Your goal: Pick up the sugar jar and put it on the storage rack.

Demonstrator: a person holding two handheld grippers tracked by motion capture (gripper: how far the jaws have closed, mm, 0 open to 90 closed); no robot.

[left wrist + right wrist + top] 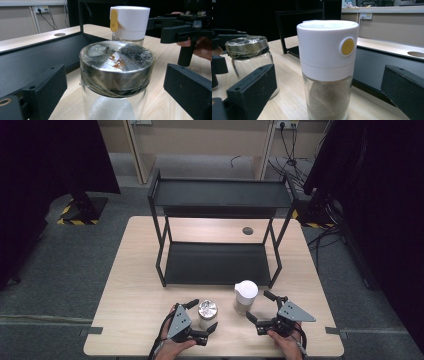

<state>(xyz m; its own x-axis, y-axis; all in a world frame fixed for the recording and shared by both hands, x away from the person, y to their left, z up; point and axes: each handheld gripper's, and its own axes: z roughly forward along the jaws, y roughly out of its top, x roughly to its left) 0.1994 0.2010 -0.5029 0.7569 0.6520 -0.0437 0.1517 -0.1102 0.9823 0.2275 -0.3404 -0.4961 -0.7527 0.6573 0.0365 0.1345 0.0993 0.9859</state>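
A glass jar with a silver lid wrapped in clear film (207, 313) (116, 72) (249, 57) stands near the table's front edge. My left gripper (204, 316) (117, 90) is open, its jaws on either side of the jar with gaps to the glass. To the jar's right stands a glass shaker with a white cap and yellow button (245, 296) (128, 22) (328, 70), holding brownish powder. My right gripper (260, 306) (329, 95) is open around the shaker, its jaws well apart from it.
A black two-tier metal shelf (218, 235) stands on the light wooden table (130, 290) behind both containers; both tiers are bare. A round grommet hole (247, 230) sits in the tabletop behind it. Dark curtains and floor cables surround the table.
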